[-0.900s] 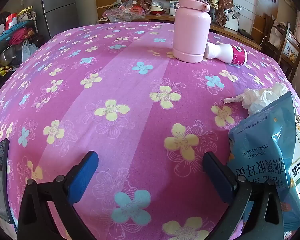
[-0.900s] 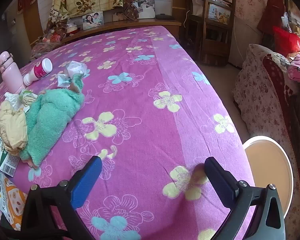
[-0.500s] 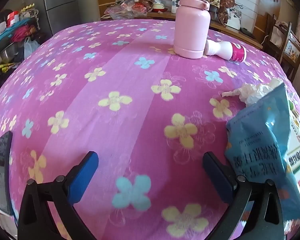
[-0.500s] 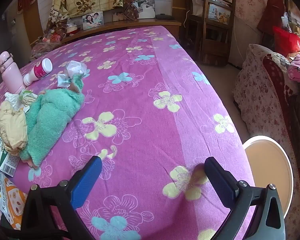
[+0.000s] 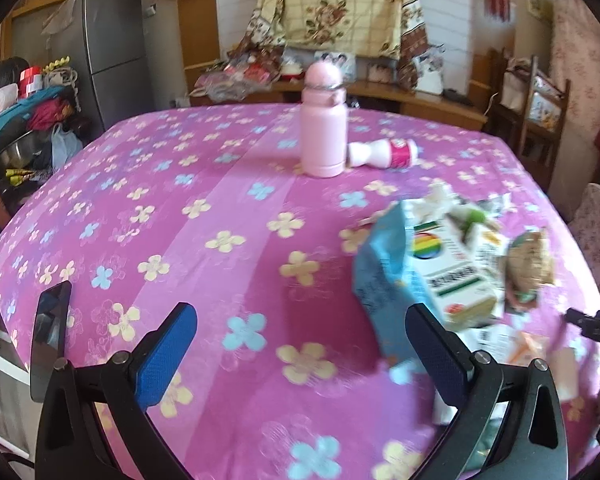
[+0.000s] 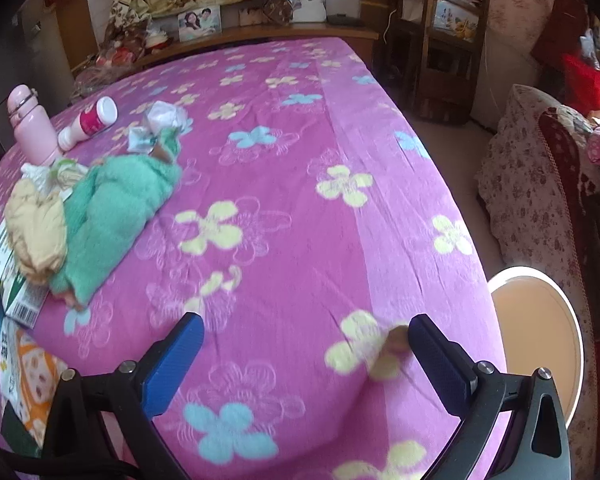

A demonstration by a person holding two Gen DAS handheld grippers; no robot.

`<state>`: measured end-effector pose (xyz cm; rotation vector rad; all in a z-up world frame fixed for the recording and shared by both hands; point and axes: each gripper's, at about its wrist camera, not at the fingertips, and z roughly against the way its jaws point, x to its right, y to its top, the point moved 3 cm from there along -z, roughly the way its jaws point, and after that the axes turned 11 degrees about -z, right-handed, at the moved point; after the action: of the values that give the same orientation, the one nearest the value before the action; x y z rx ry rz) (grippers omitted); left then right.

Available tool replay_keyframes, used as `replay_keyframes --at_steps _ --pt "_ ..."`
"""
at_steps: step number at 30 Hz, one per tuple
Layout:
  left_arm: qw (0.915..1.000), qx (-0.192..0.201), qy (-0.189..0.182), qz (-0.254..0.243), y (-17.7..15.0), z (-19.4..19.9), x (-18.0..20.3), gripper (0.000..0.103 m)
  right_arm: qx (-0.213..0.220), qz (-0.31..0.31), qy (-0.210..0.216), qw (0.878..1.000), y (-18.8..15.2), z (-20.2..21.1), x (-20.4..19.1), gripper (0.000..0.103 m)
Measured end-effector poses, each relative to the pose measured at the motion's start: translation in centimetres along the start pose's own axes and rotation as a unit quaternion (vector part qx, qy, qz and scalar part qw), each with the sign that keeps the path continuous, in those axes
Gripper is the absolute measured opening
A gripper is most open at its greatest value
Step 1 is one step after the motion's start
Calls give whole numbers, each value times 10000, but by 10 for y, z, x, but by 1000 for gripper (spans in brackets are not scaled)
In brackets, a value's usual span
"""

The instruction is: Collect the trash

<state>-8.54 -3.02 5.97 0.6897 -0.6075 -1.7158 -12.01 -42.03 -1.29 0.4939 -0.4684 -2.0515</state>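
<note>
The left gripper (image 5: 300, 354) is hovering over the pink flowered counter (image 5: 220, 208) with its jaws standing wide apart and holding nothing. Just beside its right finger a blue bag (image 5: 384, 280) is lying, with a white carton (image 5: 452, 276) touching it and more wrappers (image 5: 528, 268) further right. Well ahead, a pink bottle (image 5: 324, 124) is standing upright, a small white bottle (image 5: 384, 154) lying against its right side.

The right gripper (image 6: 306, 360) is also gaping wide and empty above bare cloth. Ahead to its left a green towel (image 6: 116, 204) is lying beside a beige cloth (image 6: 36, 236), with crumpled tissue (image 6: 166, 118) beyond. A round bin (image 6: 540, 320) is sitting low to its right, off the counter.
</note>
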Motion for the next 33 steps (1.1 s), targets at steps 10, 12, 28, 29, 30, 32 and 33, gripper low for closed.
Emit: replay_keyframes --at_steps 10,12,28,29,30,32,33 --pt "9992 334 -192 -145 2 39 38 103 893 -137 316 9954 -39 102 5 103" --pt "9989 378 -234 -163 2 45 44 103 1086 -101 345 9934 -45 120 -4 103" --pt "9963 773 -232 -305 3 85 65 103 1769 -14 818 9808 -66 192 -49 103" --pt "9962 779 -231 -316 3 85 65 103 1795 -28 832 9802 -67 195 -48 103" --pt "9961 792 -227 -328 3 86 65 103 1826 -32 831 9797 -67 197 -48 103" --pt "9959 812 -218 -335 3 87 65 103 1885 1 802 9788 -67 199 -50 103" --pt "9958 818 -223 -334 3 87 65 103 1906 21 779 9786 -67 200 -51 103"
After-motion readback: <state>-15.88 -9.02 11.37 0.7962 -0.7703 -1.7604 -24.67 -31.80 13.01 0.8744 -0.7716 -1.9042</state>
